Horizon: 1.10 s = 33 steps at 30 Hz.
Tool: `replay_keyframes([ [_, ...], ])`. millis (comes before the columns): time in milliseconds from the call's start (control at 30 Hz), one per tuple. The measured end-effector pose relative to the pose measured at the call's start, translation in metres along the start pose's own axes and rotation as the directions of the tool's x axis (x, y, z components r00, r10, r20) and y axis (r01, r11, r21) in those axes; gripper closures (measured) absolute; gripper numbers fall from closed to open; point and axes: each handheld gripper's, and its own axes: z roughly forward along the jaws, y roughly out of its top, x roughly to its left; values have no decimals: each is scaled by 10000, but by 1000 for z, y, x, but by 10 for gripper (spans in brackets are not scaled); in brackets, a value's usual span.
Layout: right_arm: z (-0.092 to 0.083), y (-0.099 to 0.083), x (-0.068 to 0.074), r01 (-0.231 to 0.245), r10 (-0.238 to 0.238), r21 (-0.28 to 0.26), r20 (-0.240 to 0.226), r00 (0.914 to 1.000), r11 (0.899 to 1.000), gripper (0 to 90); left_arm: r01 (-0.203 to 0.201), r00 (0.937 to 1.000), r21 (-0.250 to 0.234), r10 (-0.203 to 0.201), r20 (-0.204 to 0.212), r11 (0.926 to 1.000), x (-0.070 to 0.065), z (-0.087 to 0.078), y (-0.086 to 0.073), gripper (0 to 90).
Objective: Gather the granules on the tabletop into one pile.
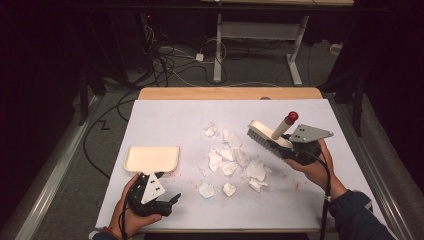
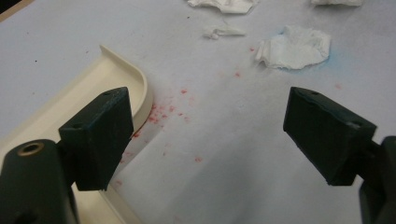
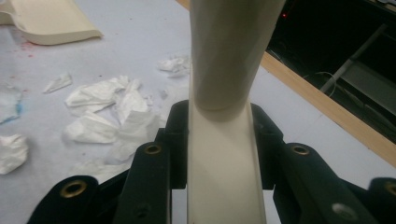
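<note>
A cream hand brush point(image 1: 274, 136) with dark bristles and a red-tipped handle hangs tilted over the right side of the white sheet. My right gripper point(image 1: 289, 148) is shut on it. In the right gripper view the cream handle point(image 3: 224, 158) is pinched between the black jaws of that gripper point(image 3: 224, 127). A cream dustpan point(image 1: 151, 158) lies flat at the left. Several crumpled white paper scraps point(image 1: 235, 159) are scattered across the middle. My left gripper point(image 1: 168, 199) rests low at the front left, just in front of the dustpan point(image 2: 70, 100). The left gripper point(image 2: 205, 135) is open, with only bare sheet between its pads.
Red specks point(image 2: 168, 112) dot the sheet beside the dustpan's corner. The wooden table edge point(image 1: 230, 93) runs along the far side, with cables and a desk frame point(image 1: 260, 35) on the floor beyond it. The sheet's front strip between the two hands is bare.
</note>
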Motion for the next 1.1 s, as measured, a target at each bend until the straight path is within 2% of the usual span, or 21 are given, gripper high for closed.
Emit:
replay_keyframes([
  [133, 19, -1, -12, -30, 21, 327, 298, 9996, 9995, 676, 43, 10000, -20, -43, 3, 10000, 0, 1, 1, 157],
  [267, 39, -1, -27, -308, 272, 595, 593, 9979, 9978, 676, 116, 9999, -62, -116, -2, 9999, 2, 0, 0, 157],
  [467, 68, 8, -41, -434, 343, 1051, 875, 9956, 9935, 676, 192, 9998, 2, -192, -102, 9998, 4, 0, -2, 157],
  [500, 78, 12, -45, -326, 217, 1099, 982, 9949, 9934, 676, 188, 9998, -6, -188, -86, 9998, 4, 0, -2, 157],
  [533, 78, 12, -45, -326, 217, 1099, 982, 9949, 9934, 676, 327, 9995, 7, -327, -24, 9995, 3, 0, -2, 157],
  [600, 85, 16, -47, -426, 323, 1118, 919, 9952, 9928, 676, 287, 9996, -65, -288, -70, 9996, 5, 0, -3, 157],
  [633, 90, 18, -47, -480, 381, 1086, 914, 9951, 9929, 676, 461, 9989, 5, -461, -1, 9989, 5, 0, -4, 156],
  [667, 94, 21, -49, -387, 293, 1070, 885, 9956, 9935, 676, 324, 9995, 8, -324, -64, 9995, 6, 1, -3, 157],
  [800, 113, 29, -48, -481, 393, 1118, 798, 9960, 9926, 676, 439, 9990, 32, -440, 68, 9990, 5, 1, -4, 156],
  [1000, 141, 43, -37, -63, -12, 1296, 578, 9983, 9915, 677, 486, 9986, -6, -485, 208, 9988, 4, 0, -5, 157],
  [1100, 153, 48, -30, -30, -35, 1322, 493, 9988, 9912, 677, 424, 9987, 30, -424, 284, 9991, 3, 1, -5, 157],
])
